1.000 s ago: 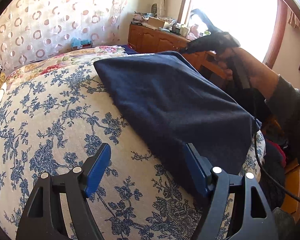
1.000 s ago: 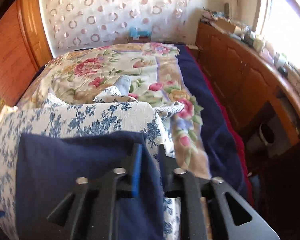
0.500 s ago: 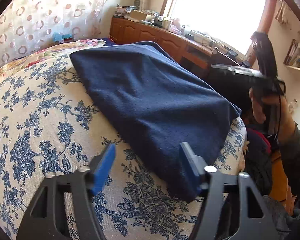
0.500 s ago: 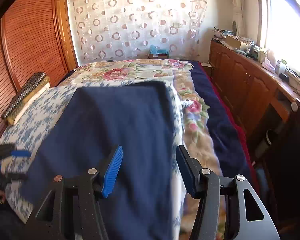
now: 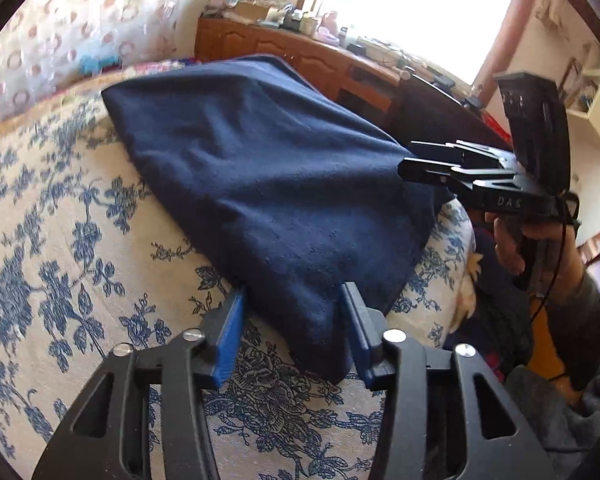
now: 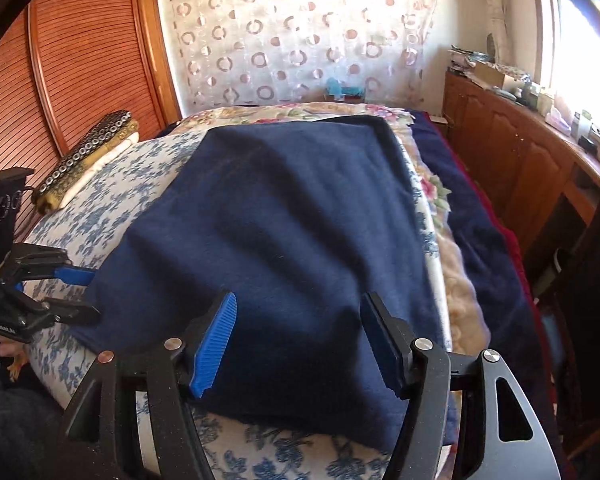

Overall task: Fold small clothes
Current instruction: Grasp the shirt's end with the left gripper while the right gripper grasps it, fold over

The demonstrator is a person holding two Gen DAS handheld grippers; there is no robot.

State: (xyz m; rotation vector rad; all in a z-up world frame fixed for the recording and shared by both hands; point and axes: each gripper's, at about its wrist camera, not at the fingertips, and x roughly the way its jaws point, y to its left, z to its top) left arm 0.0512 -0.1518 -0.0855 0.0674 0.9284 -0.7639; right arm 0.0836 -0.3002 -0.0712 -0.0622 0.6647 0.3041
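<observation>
Across the middle of both wrist views lies the navy garment (image 5: 268, 184), spread flat on the blue-flowered bedcover (image 5: 60, 240) with its near corner hanging toward the lower centre of the left view. That corner sits between the blue pads of the left gripper (image 5: 292, 320), whose jaws have just been closing; the right pad looks to touch the cloth, while a sliver of bedcover shows beside the left pad, so the pinch does not look complete. A second ago those jaws stood much wider and the corner lay only beside the right pad.

Lower centre in the right view, the right gripper (image 6: 300, 336) has just been opening: a second ago it was clamped on a fold of the garment near its far edge, and now it stands spread over the near edge, nothing pressed between its pads. From the left view it appears at centre right, held by a hand (image 5: 540, 248) with a grey sleeve.

Judged from this, one fold has been laid down and released, and the left side is taking a fresh hold for the next fold.

Readable writing: "DAS" on the right gripper's body in the left view; a white label on the left gripper at the left edge of the right view is too small to read surely.
</observation>
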